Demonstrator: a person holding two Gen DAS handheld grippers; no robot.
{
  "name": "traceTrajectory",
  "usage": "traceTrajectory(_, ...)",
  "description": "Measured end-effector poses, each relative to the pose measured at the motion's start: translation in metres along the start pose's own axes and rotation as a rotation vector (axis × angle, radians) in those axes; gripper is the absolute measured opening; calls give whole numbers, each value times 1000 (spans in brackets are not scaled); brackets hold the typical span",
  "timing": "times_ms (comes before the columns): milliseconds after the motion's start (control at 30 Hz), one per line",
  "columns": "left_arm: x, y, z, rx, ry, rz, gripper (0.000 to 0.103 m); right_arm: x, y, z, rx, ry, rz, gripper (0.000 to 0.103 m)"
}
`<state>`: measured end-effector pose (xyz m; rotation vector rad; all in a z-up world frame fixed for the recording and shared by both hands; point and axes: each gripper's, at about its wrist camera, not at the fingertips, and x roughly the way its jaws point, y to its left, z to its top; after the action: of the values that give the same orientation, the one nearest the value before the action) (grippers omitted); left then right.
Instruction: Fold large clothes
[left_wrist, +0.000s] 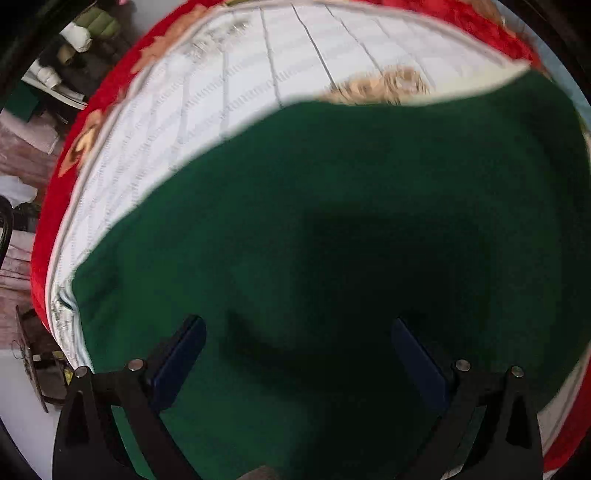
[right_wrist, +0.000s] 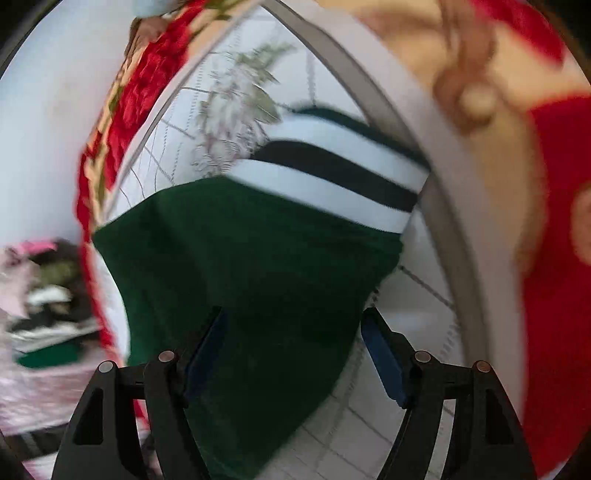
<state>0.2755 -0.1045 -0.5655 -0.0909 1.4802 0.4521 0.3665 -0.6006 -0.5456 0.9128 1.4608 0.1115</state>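
A large dark green garment (left_wrist: 332, 240) lies spread on a white quilted mattress (left_wrist: 207, 110) and fills most of the left wrist view. My left gripper (left_wrist: 297, 332) is open just above the green cloth, with nothing between its fingers. In the right wrist view the same green garment (right_wrist: 251, 266) ends in a white and dark striped band (right_wrist: 332, 184). My right gripper (right_wrist: 293, 326) is open, its fingers on either side of a narrow part of the green cloth. I cannot tell whether the pads touch it.
A red flowered blanket (left_wrist: 55, 206) runs along the mattress edge and also shows at the right of the right wrist view (right_wrist: 554, 258). Off the bed lie piles of clothes (right_wrist: 44, 314) and clutter on the floor (left_wrist: 62, 66).
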Motion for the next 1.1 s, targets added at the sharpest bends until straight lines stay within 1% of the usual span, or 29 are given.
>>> traceTrajectory(33, 6, -2, 1, -7, 5, 3, 103, 13, -7, 6, 11, 12, 92, 81)
traceTrajectory(100, 12, 1, 4, -24, 18, -11, 103, 30, -1, 10, 1, -15, 176, 99)
traceTrajectory(167, 16, 6, 3, -45, 20, -35, 103, 37, 5, 14, -20, -34, 287, 100)
traceTrajectory(233, 17, 10, 2, -54, 15, -50, 103, 50, 9, 17, -17, -17, 365, 100)
traceTrajectory(267, 17, 11, 2, -53, 11, -52, 103, 55, 11, 18, -14, -12, 399, 95)
traceTrajectory(300, 17, 11, 2, -48, 5, -47, 103, 59, 13, 19, -10, -3, 407, 63)
traceTrajectory(333, 17, 10, 4, -37, -3, -32, 103, 66, 14, 19, -5, 15, 383, 40)
traceTrajectory(367, 18, 11, 4, -29, -5, -26, 103, 71, 16, 19, -2, 19, 371, 29)
traceTrajectory(400, 18, 11, 6, -21, -5, -22, 103, 70, 20, 18, 1, 0, 371, 25)
traceTrajectory(467, 18, 10, 11, -17, -4, -21, 103, 58, 29, 18, 20, -23, 374, 22)
traceTrajectory(533, 19, 3, 19, -16, 1, -44, 103, 38, 39, 15, 8, -54, 387, 21)
traceTrajectory(600, 19, -7, 28, -5, 7, -70, 103, 7, 60, 12, -51, -100, 377, 20)
traceTrajectory(633, 21, -18, 38, 14, 10, -90, 103, -5, 69, 12, -73, -120, 368, 20)
traceTrajectory(733, 23, -39, 61, 37, -12, -136, 103, -30, 95, 12, -149, -174, 317, 20)
traceTrajectory(767, 22, -43, 66, 46, -22, -144, 103, -42, 114, 11, -218, -206, 267, 20)
traceTrajectory(867, 13, -46, 75, 50, -39, -173, 103, -56, 157, -2, -329, -235, 212, 20)
traceTrajectory(900, 8, -40, 73, 37, -37, -188, 103, -61, 179, -11, -386, -243, 187, 20)
traceTrajectory(1000, -25, 12, 58, -81, -73, -214, 103, -60, 237, -51, -549, -239, 120, 20)
traceTrajectory(1033, -40, 42, 45, -147, -85, -208, 103, -56, 258, -69, -608, -232, 99, 20)
traceTrajectory(1100, -59, 89, 19, -241, -98, -193, 103, -47, 292, -104, -721, -226, 53, 20)
